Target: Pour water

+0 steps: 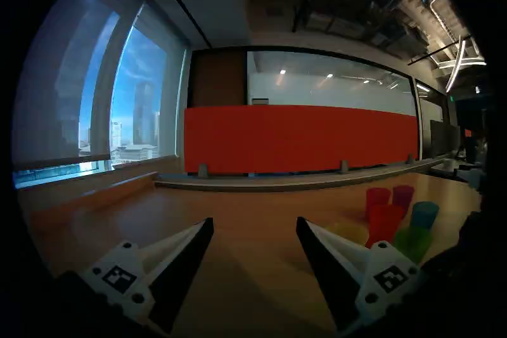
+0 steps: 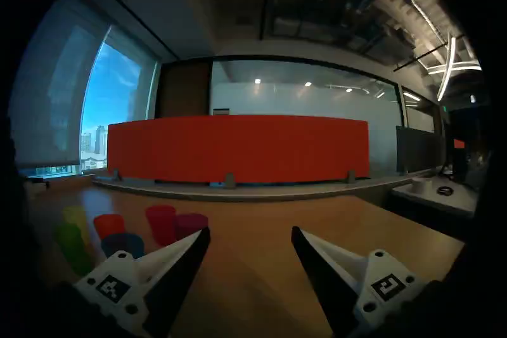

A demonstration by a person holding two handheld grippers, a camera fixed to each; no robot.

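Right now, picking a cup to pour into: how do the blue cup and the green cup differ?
Colour: the blue cup is blue, the green cup green. Place: in the left gripper view the green cup sits nearer than the blue cup. Both stand on the table in one cluster, unheld.

Black tapered jaws on left gripper (image 1: 254,220) and right gripper (image 2: 250,229) — white mounts (image 1: 371,262), square black-and-white markers (image 1: 119,278).

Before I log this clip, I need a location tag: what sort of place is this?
Probably a high-rise office: a long wooden desk with an orange divider panel, a glass-walled room behind it, and a window showing city towers.
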